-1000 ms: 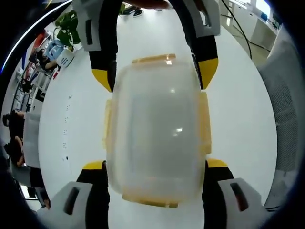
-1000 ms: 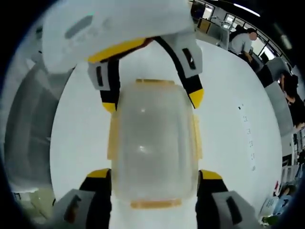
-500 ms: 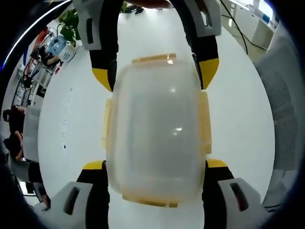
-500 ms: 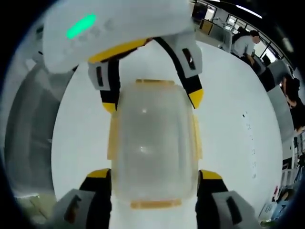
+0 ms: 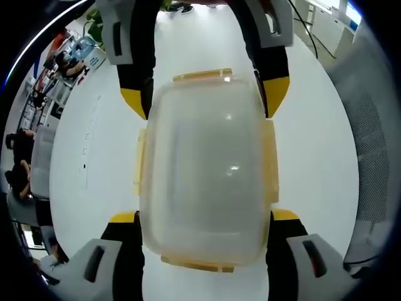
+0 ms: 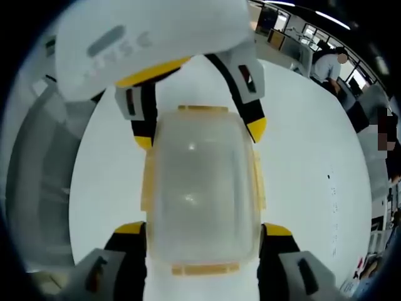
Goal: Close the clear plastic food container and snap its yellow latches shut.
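Here the clear rounded-rectangular plastic food container [image 5: 203, 169] sits lid-on upon the round white surface [image 5: 94, 157], in the middle of the left gripper view, between that view's own two jaws. The left hand-held gripper [image 5: 203, 216] stands wide open, its yellow-tipped black jaws at about 8 and 4 o'clock, flanking the near end of the box just beside its walls; whether they press on it I cannot tell. At 11 and 1 o'clock the right hand-held gripper [image 5: 203, 103] straddles the far end in the same way. The yellow plastic latches [image 5: 269, 160] show on the long sides at 9 and 3 o'clock and on the short ends at 12 and 6 o'clock, lying close along the rim; whether each is fully snapped is too blurred to tell.

In the right gripper view the container [image 6: 200, 188] again fills the middle, the right hand-held gripper [image 6: 200, 229] spread wide at its near end, the left hand-held gripper [image 6: 197, 128] at 12 o'clock. Latches [image 6: 257, 182] run down the sides at 9 and 3 o'clock. The white surface [image 6: 307, 144] stretches off toward 3 o'clock.

The box looks empty, so likely light, with smooth, slippery walls that may flex a little. It would slide on the surface if pushed from one end alone; better to brace both ends and press each latch flat on its outer edge
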The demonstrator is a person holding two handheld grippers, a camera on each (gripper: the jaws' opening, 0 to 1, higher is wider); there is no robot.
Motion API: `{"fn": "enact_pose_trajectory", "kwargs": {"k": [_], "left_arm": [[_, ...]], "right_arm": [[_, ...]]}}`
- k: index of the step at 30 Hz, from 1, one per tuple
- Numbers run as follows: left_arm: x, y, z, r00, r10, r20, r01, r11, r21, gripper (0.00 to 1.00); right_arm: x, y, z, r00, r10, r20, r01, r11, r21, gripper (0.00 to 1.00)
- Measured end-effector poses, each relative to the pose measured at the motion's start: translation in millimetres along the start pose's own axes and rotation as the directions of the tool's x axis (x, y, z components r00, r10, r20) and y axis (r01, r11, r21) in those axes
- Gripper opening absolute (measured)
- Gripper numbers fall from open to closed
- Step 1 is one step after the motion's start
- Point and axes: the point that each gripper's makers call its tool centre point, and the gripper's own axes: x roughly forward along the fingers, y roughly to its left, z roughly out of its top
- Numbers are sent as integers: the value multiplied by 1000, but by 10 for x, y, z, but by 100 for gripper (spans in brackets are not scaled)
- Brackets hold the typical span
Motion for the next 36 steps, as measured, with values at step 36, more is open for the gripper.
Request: {"fn": "enact_pose_trajectory", "kwargs": {"k": [36], "left_arm": [[-63, 259, -352, 999, 10, 35, -8, 999, -51, 79]], "right_arm": [[156, -271, 345, 1000, 0, 4, 0, 999, -33, 72]]}}
